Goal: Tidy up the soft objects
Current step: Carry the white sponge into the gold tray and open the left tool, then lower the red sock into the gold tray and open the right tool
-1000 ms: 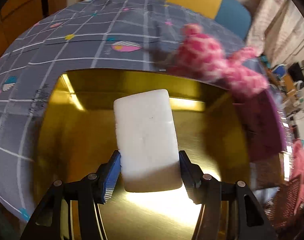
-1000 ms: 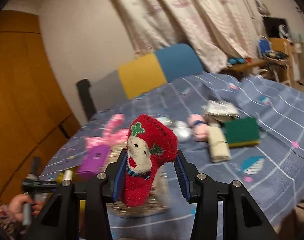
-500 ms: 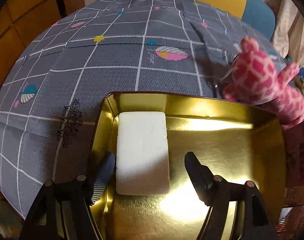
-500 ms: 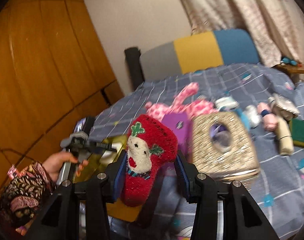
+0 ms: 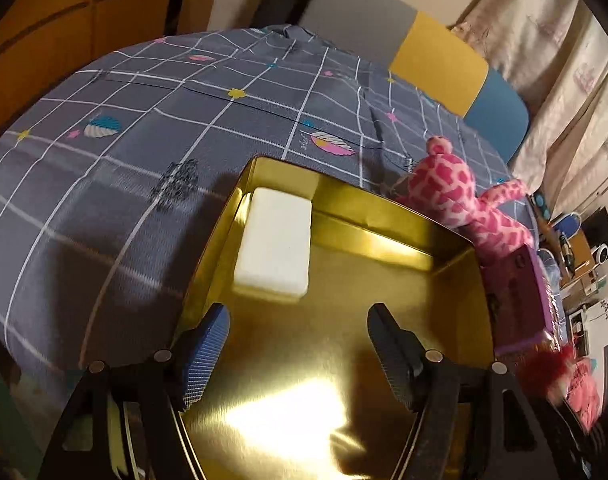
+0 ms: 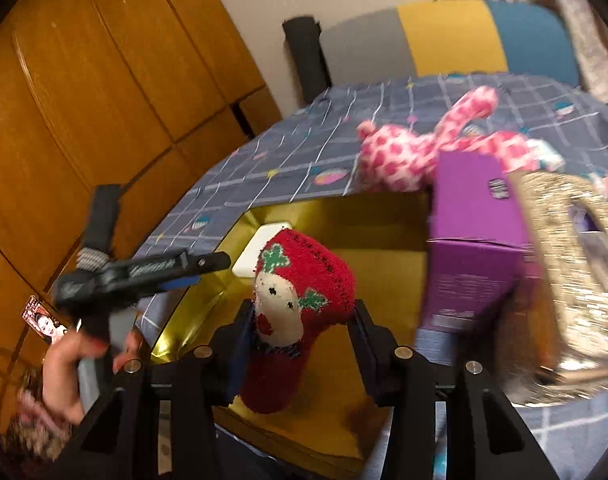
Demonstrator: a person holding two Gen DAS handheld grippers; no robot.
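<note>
White rectangular sponge block [image 5: 274, 246] lies in the gold metal tray [image 5: 384, 236], released ahead of the wide-open left gripper [image 5: 298, 340]; the right gripper [image 6: 300, 334] clamps a fuzzy red sock [image 6: 300, 280].

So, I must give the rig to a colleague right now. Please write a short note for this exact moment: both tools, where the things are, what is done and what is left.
Left tool: open and empty; its jaws have just been opening, nothing between them.
Right tool: shut on the red sock, held over the gold tray.
White sponge: lying in the tray's far left corner. Done.
Pink plush toy: on the bed behind the tray, beside the purple box.
Left: probably put the sock in the tray, then the plush toy.
</note>
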